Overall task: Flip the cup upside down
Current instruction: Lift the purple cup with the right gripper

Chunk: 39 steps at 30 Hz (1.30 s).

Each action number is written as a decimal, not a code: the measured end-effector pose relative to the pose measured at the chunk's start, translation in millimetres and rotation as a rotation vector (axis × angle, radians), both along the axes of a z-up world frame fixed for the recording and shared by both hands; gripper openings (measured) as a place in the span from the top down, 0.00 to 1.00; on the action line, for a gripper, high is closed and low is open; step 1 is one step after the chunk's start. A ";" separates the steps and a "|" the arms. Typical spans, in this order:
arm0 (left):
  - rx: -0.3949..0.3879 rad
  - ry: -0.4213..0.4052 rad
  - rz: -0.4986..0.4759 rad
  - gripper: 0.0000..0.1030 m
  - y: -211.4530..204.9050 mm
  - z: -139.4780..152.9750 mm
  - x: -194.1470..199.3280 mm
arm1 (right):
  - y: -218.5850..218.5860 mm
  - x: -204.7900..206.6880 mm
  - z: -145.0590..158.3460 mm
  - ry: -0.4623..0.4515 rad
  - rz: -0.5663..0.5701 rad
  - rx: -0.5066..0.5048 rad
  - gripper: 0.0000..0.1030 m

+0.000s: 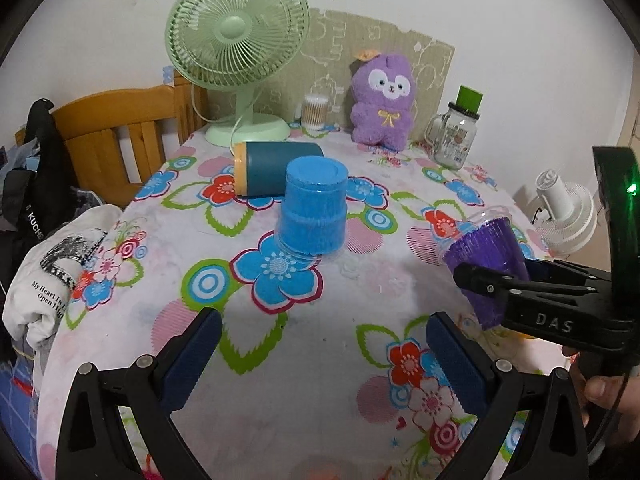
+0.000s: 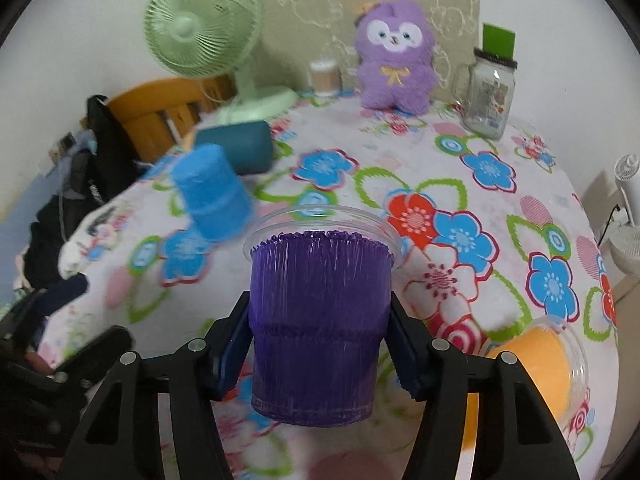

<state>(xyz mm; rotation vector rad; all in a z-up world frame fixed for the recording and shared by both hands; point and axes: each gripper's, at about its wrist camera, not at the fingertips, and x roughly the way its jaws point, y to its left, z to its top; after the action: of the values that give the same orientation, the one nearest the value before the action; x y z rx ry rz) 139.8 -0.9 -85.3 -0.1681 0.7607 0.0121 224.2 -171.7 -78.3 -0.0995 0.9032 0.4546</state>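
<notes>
The right claw [image 2: 320, 344] is squeezing the purple cup [image 2: 316, 320] from both sides, low in the middle of the right wrist view. The cup is up off the tabletop [image 2: 400, 168], and its clear rim points away from the camera toward the far side. In the left wrist view the same purple cup [image 1: 486, 264] sits at the right side of the frame, tipped over with its rim toward the upper left. So I think the flip is only partway done: the cup is picked up and leaning, but it is not yet mouth-down on the tabletop. That part is left. The blue cup [image 1: 314, 210] in the middle of the left wrist view already stands upside down on the flowery cloth. An orange cup [image 2: 536, 364] sits at the lower right of the right wrist view, beside the claw; I cannot tell which way it faces. The left claw [image 1: 322, 344] hangs wide apart at the bottom of its view and has nothing in it. I cannot see anything inside the purple cup. The glass jar [image 1: 454, 136] at the back looks empty, and a small tub [image 1: 315, 112] near the green fan [image 1: 236, 28] holds thin sticks.
</notes>
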 end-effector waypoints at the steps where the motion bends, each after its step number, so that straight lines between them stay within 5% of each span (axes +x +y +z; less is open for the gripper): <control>1: -0.001 -0.006 0.000 0.00 0.7 1.2 -5.9 | 3.0 -8.9 5.2 -0.007 0.007 0.008 0.38; 18: 0.017 0.010 0.043 0.00 12.5 -28.6 -135.9 | 38.1 -106.4 -30.4 0.140 0.010 0.131 0.38; 28: 0.027 -0.015 0.036 0.00 3.5 -25.6 -151.5 | 41.8 -110.7 -41.8 0.181 0.023 0.113 0.29; 33: 0.025 -0.031 0.008 0.00 -6.4 -18.7 -144.7 | 11.6 -112.0 -17.2 0.172 -0.008 0.187 0.23; 36: 0.021 -0.049 -0.022 0.00 -18.7 -13.1 -135.4 | -22.3 -118.1 9.0 0.112 -0.042 0.244 0.10; 39: 0.011 -0.075 -0.080 0.00 -43.6 -8.8 -121.7 | -64.4 -125.9 28.9 0.048 -0.104 0.282 0.09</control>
<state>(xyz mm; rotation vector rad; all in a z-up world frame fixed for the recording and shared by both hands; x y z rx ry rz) 18.0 -44.5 -94.1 -0.1271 0.6919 -0.0656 98.2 -236.1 -49.3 0.2161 0.8782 0.4847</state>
